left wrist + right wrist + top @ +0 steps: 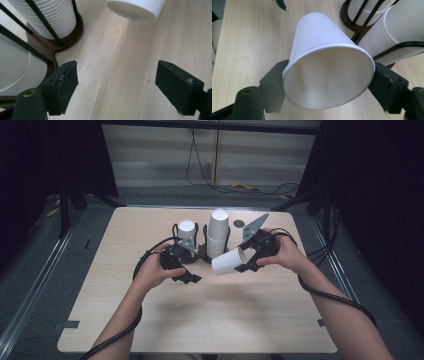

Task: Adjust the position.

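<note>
- Centre of the high view: table (pixel 200 320) carries a dark-wood cup holder (pixel 206 257) with black wire posts and two upright stacks of white cups.
- Taller stack (pixel 218 232) sits at centre, shorter stack (pixel 187 231) just left of it. Both lie in the upper part of the frame, directly behind the two claws.
- Loose paper cup (pixel 229 261) is at centre frame, clamped in the right claw (pixel 241 260). Jaws press the rim from both sides, seen clearly in the right claw's view (pixel 327 75).
- Cup's long axis lies near level. Its closed base points to frame left toward the left claw (pixel 189 275); its mouth faces the right hand (pixel 282 252).
- Left claw is wide and empty, bare table between its jaws (pixel 116 82). Held cup (pixel 135 8) shows at the top of its view, apart from both jaws.
- Left claw is the nearer free one to the cup's base.
- Obstruction: wire posts and stacks just behind the cup. My read is that any swing toward the top of the frame risks clipping them.
</note>
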### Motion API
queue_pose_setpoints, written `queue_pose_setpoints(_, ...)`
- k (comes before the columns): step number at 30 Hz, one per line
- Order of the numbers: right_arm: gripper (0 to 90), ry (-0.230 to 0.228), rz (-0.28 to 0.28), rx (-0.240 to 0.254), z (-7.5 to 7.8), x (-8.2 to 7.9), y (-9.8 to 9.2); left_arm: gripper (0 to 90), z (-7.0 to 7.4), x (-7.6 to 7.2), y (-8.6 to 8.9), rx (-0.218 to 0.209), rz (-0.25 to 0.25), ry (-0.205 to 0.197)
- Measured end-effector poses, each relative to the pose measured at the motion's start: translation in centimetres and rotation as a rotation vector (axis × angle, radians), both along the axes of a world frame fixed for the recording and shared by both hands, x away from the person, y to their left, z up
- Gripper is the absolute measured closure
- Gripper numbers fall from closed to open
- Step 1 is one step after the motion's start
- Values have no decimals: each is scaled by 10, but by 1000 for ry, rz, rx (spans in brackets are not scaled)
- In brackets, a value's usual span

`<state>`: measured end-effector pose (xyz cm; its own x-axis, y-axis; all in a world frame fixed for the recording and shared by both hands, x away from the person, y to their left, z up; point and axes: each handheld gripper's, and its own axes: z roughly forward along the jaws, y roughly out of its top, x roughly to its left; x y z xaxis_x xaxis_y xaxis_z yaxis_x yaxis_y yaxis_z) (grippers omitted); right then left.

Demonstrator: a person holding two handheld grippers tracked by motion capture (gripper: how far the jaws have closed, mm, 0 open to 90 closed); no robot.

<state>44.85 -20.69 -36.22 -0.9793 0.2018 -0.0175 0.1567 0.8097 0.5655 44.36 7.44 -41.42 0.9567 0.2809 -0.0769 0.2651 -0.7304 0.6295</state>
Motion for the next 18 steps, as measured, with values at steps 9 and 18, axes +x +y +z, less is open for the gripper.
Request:
queue_pose_setpoints(9, 220, 10, -8, -12, -7, -2, -6, 180, -11, -4, 3, 2, -4, 7)
queue_pose_setpoints(18, 220, 11, -13, -42, -12, -4, -10, 180, -18, -7, 6, 1, -2, 15)
